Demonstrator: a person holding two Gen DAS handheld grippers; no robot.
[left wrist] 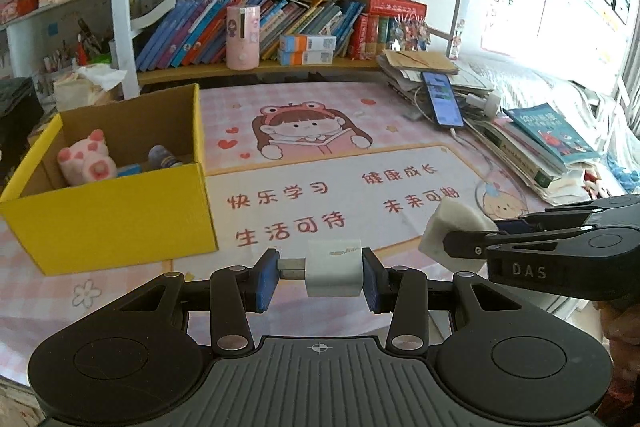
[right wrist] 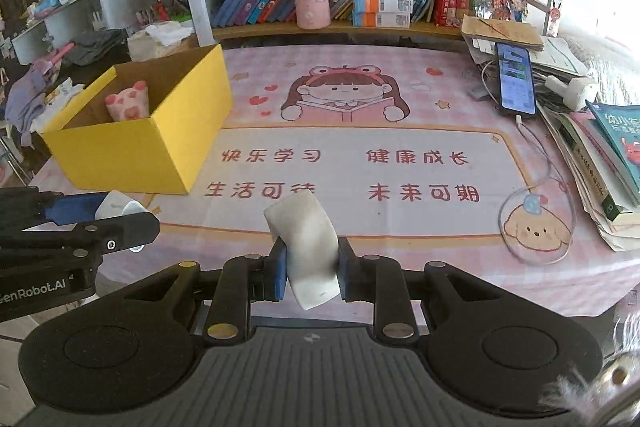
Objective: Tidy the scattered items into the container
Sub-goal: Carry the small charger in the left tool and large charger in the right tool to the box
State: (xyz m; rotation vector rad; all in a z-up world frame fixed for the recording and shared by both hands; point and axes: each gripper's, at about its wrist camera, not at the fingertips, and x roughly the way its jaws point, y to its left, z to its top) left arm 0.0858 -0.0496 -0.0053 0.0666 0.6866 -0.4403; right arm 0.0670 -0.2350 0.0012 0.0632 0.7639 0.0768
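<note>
Here the white charger (left wrist: pixel 334 267) sits clamped between left hand-held gripper (left wrist: pixel 320 273) pads.

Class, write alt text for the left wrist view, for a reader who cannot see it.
The left gripper jaws clamp a white charger plug above a pink cartoon desk mat. To its left stands an open yellow box holding a pink plush pig; on the right, the right gripper holds a white sponge-like block. Bookshelves fill the background.
</note>
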